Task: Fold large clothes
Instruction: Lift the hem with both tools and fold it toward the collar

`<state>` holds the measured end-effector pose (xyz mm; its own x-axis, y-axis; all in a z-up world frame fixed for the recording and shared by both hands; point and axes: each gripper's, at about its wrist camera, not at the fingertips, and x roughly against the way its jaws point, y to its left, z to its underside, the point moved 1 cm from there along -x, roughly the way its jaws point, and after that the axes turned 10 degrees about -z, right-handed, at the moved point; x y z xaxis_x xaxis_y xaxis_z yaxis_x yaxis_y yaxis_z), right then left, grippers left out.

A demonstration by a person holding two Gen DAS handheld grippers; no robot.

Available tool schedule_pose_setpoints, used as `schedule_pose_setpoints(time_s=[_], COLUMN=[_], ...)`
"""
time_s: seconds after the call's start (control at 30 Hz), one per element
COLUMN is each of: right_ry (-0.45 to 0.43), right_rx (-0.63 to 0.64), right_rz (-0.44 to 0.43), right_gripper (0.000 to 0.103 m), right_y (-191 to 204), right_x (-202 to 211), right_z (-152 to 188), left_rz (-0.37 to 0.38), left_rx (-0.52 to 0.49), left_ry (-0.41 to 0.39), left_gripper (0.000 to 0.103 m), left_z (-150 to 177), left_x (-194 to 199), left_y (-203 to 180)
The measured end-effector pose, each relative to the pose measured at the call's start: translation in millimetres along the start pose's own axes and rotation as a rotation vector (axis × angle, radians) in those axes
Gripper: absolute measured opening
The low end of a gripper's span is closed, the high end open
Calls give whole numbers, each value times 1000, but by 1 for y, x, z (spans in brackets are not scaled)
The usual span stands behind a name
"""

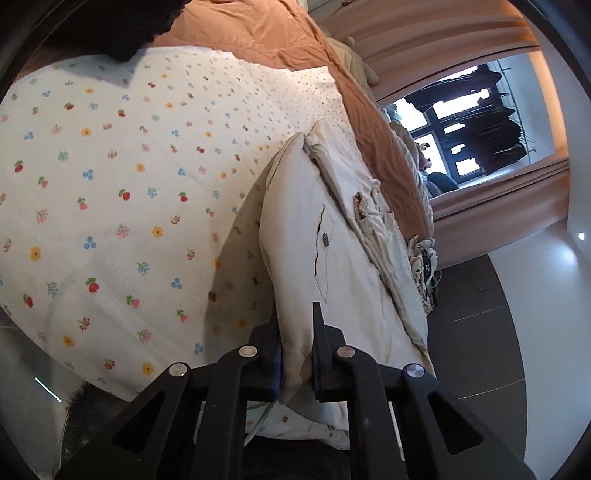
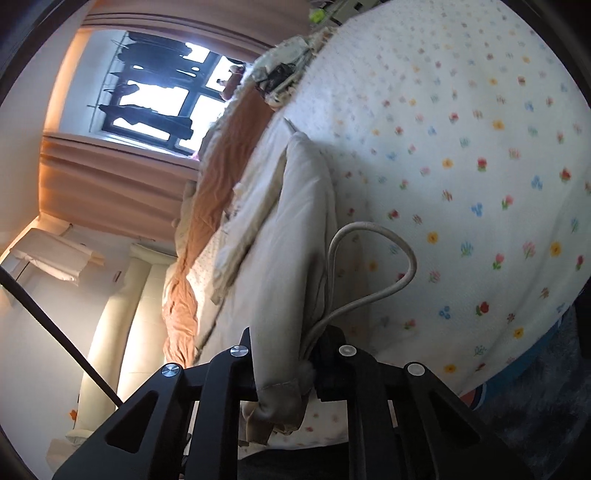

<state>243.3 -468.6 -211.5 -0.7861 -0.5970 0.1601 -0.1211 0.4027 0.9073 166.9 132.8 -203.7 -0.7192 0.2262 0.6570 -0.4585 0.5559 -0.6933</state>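
A cream garment [image 1: 317,236] with a zipped pocket lies on a bed covered by a white flower-print sheet [image 1: 110,177]. My left gripper [image 1: 295,332] is shut on a fold of this garment near its closest edge, the cloth pinched between both fingers. In the right wrist view the same cream garment [image 2: 291,229] stretches away along the bed. My right gripper [image 2: 284,343] is shut on its near hem, and a pale drawcord loop [image 2: 373,258] sticks out beside the right finger.
An orange blanket [image 1: 266,33] is bunched along the far side of the bed, with small items of clothing [image 1: 421,258] heaped at its edge. Beyond are orange curtains [image 2: 110,184], a window [image 2: 159,92] and dark floor [image 1: 480,314]. A dark rug [image 2: 535,406] lies by the bed.
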Motion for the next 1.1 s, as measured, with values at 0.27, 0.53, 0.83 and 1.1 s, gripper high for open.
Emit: schedule_pose_setpoints(time_s=[0.27, 0.53, 0.83, 1.1], right_ry=[-17, -32, -57, -88], right_rx=[44, 88, 112, 119], right_rz=[-98, -160, -198, -249], right_gripper=[12, 12, 12, 12], right_y=[37, 61, 73, 81], right_x=[56, 113, 147, 159], right_z=[23, 29, 44, 51], left_rz=[93, 168, 192, 221], left_rx=[5, 7, 0, -7], left_ry=[-47, -89, -133, -173], left_gripper=[13, 13, 13, 13], left_z=[7, 26, 47, 63], left_x=[57, 113, 168, 209], left_y=[-17, -23, -25, -29])
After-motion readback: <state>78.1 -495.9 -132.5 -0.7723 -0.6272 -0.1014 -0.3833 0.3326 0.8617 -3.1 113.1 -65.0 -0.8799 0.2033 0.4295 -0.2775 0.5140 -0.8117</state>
